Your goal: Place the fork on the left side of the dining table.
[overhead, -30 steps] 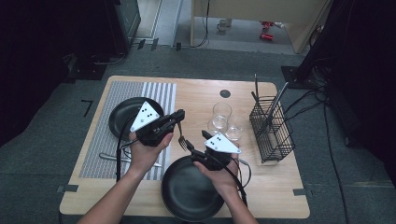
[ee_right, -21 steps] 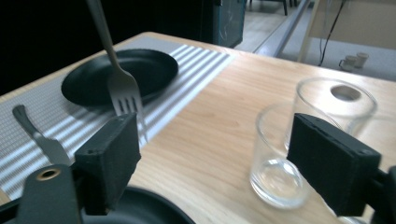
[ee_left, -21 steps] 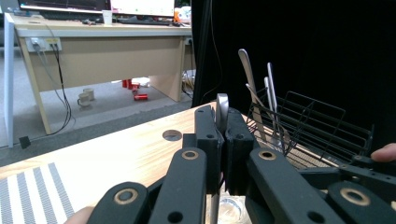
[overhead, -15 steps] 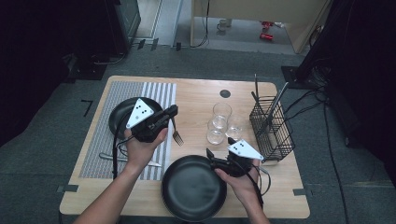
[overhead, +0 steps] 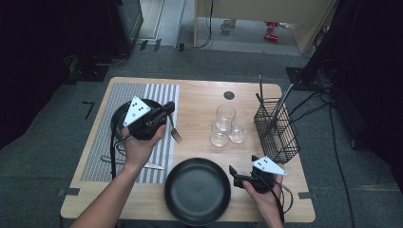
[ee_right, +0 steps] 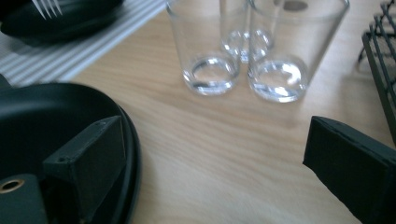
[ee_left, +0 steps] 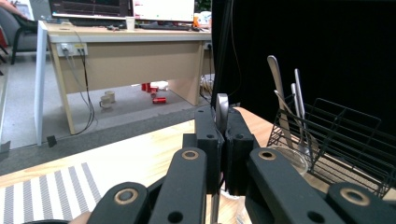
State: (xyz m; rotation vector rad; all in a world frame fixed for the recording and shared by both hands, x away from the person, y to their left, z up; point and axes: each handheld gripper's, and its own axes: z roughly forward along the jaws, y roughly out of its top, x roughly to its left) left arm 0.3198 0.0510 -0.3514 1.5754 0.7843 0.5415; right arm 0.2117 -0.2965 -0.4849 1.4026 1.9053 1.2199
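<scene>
1. The left gripper [overhead: 164, 116] has its fingers clamped hard on the handle of a fork [overhead: 175, 134]. In the high view the tines hang down from them, clear of the tabletop [overhead: 199, 102]. The handle end stands up between the fingers in the left gripper view.
2. Landmark: the wire basket [overhead: 275, 128] at the tabletop's right edge. The fork is held well to its left, beyond the three glasses [overhead: 225, 126], above the edge of the striped mat [overhead: 166, 92].
3. Judgement: the basket already holds upright utensils, so the fork is probably carried high to clear the glasses on the way there.
4. The right gripper [overhead: 235, 175] has just been opening; its fingers stand wide, with nothing between them. It sits below the basket, just beside the front black plate [overhead: 197, 190].
5. A second black plate [overhead: 119, 121] and a knife [overhead: 142, 165] lie on the mat.
</scene>
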